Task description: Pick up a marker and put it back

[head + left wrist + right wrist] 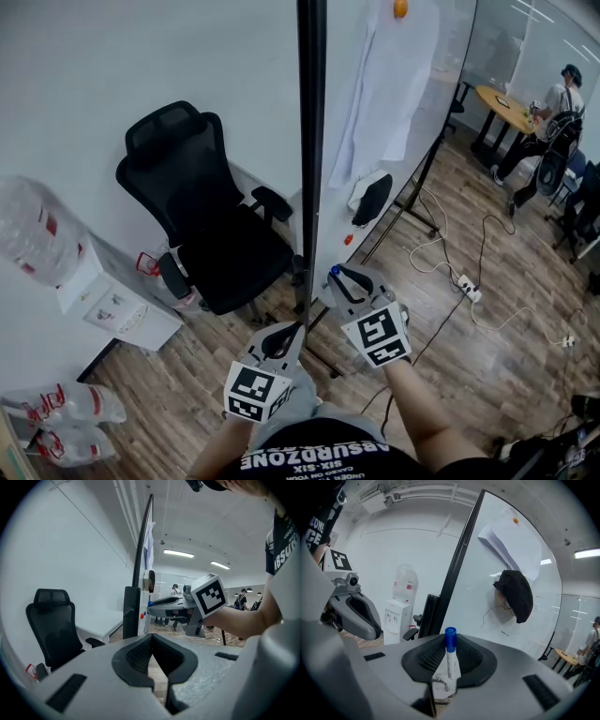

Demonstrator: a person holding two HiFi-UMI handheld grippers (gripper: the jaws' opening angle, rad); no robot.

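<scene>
Right gripper view, lower centre of the frame: a blue-capped marker (450, 658) is clamped between the jaws of the right hand-held gripper (449, 640), near the whiteboard (497, 550). The left hand-held gripper (151, 637) is seen clenched, with nothing gripped.

marker (450, 656): white, blue cap | chair (206, 225): black | floor (487, 366): brown wood-grain | whiteboard (476, 597): white
</scene>
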